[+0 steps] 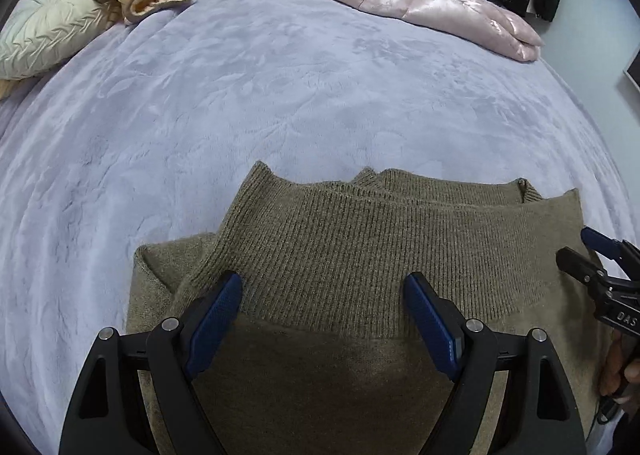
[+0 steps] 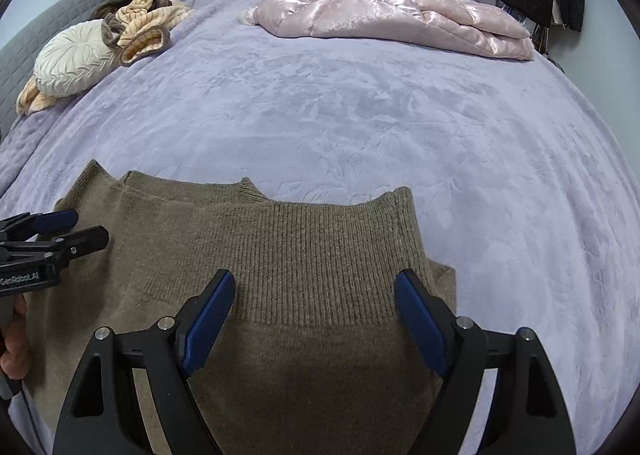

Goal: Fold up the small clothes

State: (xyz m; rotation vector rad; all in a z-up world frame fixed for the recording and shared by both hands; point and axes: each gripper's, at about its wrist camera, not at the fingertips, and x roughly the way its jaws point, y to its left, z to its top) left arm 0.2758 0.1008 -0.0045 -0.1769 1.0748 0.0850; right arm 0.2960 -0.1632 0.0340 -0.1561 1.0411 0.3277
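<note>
A: Where's the sweater?
B: The olive knit sweater (image 1: pixel 340 255) lies on the lavender bed blanket (image 1: pixel 280 95), near edge, its ribbed hem band folded up toward the far side
A: And the fingers?
B: The left gripper (image 1: pixel 324 291) has its blue fingers (image 1: pixel 218 315) spread wide above the ribbed band, pinching nothing; the right gripper (image 2: pixel 314 291) is spread the same, over the right part of the sweater
A: Anything else on the bed?
B: A pink satin quilted jacket (image 2: pixel 392 11) at the far side, a cream round cushion (image 2: pixel 68 59) and striped tan fleece clothes (image 2: pixel 144 27) at the far left
</note>
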